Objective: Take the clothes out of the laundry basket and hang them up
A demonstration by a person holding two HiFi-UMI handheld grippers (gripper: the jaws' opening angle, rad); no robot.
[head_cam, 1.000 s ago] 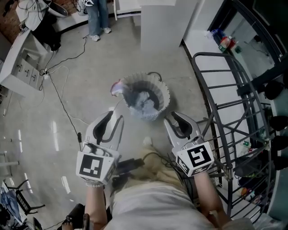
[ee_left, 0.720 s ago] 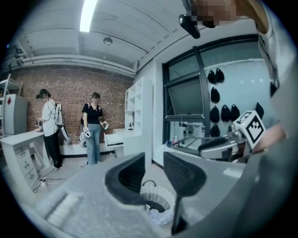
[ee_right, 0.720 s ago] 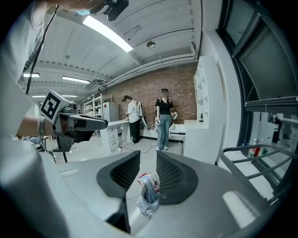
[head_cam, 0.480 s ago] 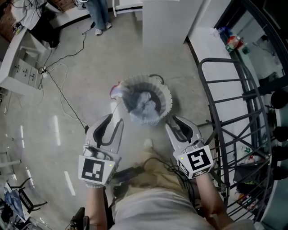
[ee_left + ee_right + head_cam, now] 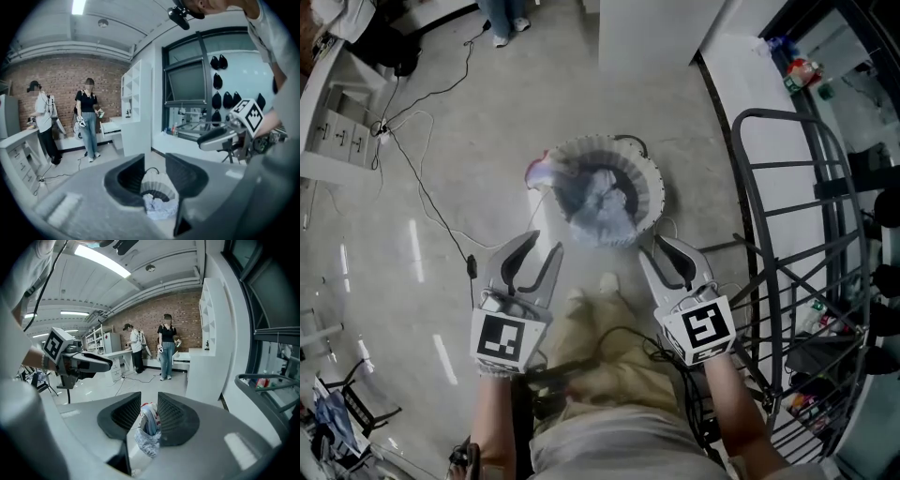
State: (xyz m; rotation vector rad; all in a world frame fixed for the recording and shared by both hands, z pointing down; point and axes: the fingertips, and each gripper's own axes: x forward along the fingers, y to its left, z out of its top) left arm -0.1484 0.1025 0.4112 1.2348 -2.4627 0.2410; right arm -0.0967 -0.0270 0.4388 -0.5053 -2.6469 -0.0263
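Observation:
A round pleated laundry basket [image 5: 645, 184] stands on the concrete floor, with pale crumpled clothes [image 5: 605, 204] inside and a pink-and-white piece [image 5: 539, 172] over its left rim. My left gripper [image 5: 535, 251] hovers just short of the basket's near left side; its jaws are opening with nothing between them. My right gripper [image 5: 668, 251] is open and empty at the near right side. The basket [image 5: 157, 188] shows through the gap of the left gripper [image 5: 154, 174]. The right gripper [image 5: 149, 409] frames the basket [image 5: 146, 423] the same way.
A dark metal drying rack [image 5: 787, 234] stands close on the right. Cables [image 5: 422, 178] trail over the floor at the left, beside a white desk [image 5: 333, 131]. A white pillar [image 5: 652, 28] stands beyond the basket. Two people [image 5: 166, 345] stand by the far brick wall.
The basket has come nearer and sits lower in the head view. Both grippers have edged forward to its near rim. The left jaws stand slightly wider.

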